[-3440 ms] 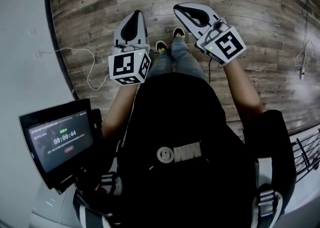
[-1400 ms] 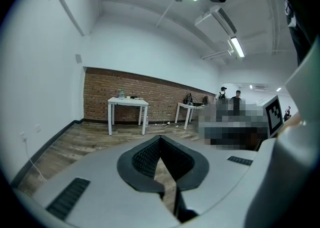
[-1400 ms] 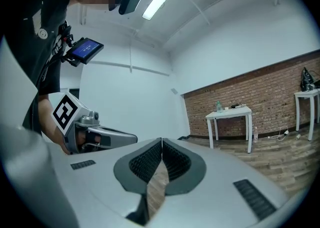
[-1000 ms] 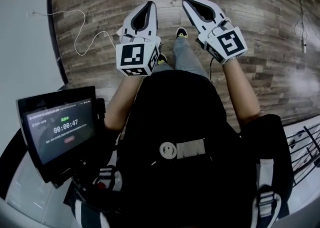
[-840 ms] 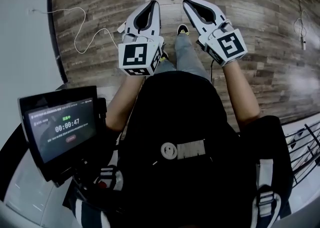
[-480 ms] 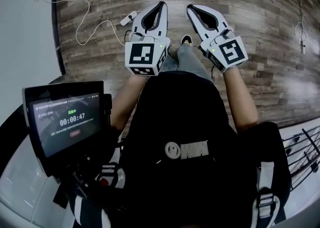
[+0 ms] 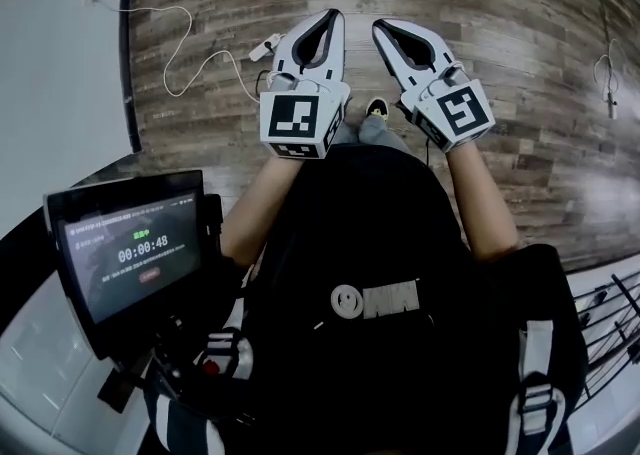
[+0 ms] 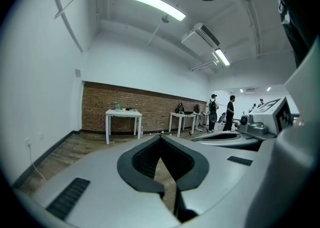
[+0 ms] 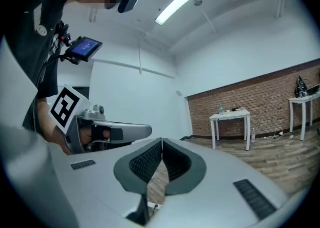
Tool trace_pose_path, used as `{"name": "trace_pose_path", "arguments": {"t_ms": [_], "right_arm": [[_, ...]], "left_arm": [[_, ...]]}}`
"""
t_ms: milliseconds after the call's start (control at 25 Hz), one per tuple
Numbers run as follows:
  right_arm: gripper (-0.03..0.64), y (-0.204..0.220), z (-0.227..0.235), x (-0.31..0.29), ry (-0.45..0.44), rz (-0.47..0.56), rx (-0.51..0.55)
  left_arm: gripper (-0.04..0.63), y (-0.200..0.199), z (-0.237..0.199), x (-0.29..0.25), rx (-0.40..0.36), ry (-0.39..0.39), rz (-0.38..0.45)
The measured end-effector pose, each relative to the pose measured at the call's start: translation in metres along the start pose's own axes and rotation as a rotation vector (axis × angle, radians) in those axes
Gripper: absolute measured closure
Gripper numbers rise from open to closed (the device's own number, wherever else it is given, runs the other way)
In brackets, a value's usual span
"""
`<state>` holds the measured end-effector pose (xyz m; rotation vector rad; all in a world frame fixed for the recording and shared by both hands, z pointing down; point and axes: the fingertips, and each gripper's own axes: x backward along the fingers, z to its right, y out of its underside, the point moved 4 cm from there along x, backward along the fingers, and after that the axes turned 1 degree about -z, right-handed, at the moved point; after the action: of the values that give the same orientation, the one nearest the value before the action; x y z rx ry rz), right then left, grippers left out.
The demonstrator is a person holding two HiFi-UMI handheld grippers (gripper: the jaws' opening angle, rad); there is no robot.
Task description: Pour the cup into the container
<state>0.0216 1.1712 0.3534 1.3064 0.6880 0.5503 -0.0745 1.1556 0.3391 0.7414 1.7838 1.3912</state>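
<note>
No cup or container shows in any view. In the head view both grippers are held out level over the wooden floor [image 7: 520,63], side by side in front of the person's chest. My left gripper [image 7: 335,15] is shut with nothing in it; in the left gripper view its tips [image 8: 161,136] meet. My right gripper [image 7: 383,25] is also shut and empty, its pads [image 9: 150,162] pressed together. Each gripper shows in the other's view: the right gripper [image 8: 240,137] and the left gripper [image 9: 107,132].
A white table [image 8: 123,115] with a bottle [image 8: 117,105] stands against a brick wall far ahead, with more tables and people [image 8: 230,109] beyond. A white cable [image 7: 190,38] lies on the floor by the left wall. A tablet [image 7: 130,255] hangs at my left.
Both grippers have moved forward and closer together. The view has shifted, so the cable and wall sit further right. Both stay shut.
</note>
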Motion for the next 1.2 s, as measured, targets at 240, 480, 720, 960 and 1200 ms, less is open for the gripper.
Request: {"name": "trace_pose_path", "arguments": {"t_ms": [240, 480, 720, 960, 1200], "right_arm": [[0.609, -0.006, -0.0001, -0.001, 0.017, 0.025, 0.013], [0.609, -0.0079, 0.0027, 0.0012, 0.031, 0.036, 0.017], [0.609, -0.0063, 0.0017, 0.0013, 0.032, 0.033, 0.015], [0.609, -0.0071, 0.0009, -0.0018, 0.017, 0.033, 0.019], [0.609, -0.0089, 0.0027, -0.0038, 0.007, 0.038, 0.035]], "left_arm": [[0.598, -0.0039, -0.0057, -0.0008, -0.001, 0.005, 0.008], [0.598, -0.0047, -0.0017, -0.004, -0.008, 0.024, 0.021], [0.598, -0.0063, -0.0024, -0.0058, -0.016, 0.026, 0.03], [0.598, -0.0069, -0.0029, -0.0071, -0.016, 0.019, 0.034], [0.598, -0.0072, -0.0039, -0.008, -0.017, 0.016, 0.041]]}}
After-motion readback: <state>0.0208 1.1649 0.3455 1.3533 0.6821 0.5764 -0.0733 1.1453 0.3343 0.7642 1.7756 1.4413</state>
